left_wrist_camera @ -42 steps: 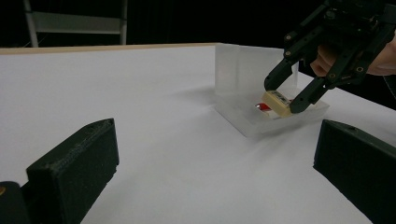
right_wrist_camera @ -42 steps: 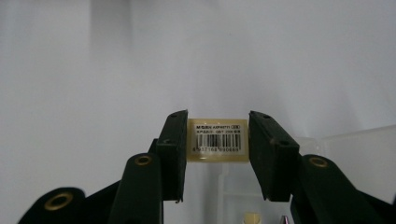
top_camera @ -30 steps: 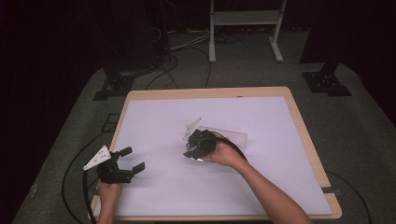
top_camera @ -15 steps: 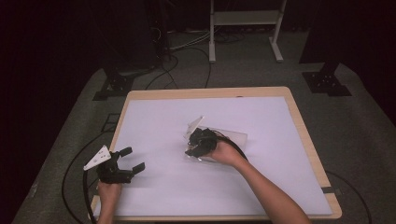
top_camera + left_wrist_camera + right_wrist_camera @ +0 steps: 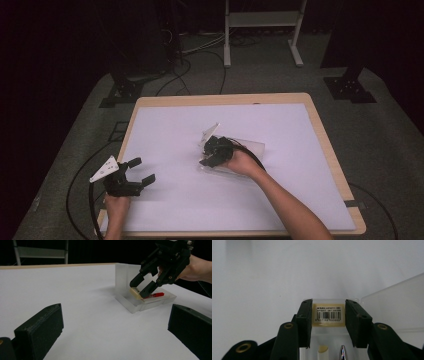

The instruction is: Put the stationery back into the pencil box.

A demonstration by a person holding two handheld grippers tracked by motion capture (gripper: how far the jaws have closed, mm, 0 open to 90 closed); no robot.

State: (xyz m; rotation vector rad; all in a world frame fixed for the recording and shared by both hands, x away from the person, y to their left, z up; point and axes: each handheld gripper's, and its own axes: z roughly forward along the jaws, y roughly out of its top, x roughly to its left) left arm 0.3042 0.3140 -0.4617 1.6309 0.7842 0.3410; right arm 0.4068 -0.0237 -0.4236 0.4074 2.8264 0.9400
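- The right gripper pinches a cream eraser across its short sides, holding it in the clear plastic case near the table's centre, probably placing or removing it.
- The left gripper, jaws spread and empty, waits at seven o'clock, well apart.
- Counted: one eraser, one case, one red item, two grippers.

White table, metal stand, floor cables
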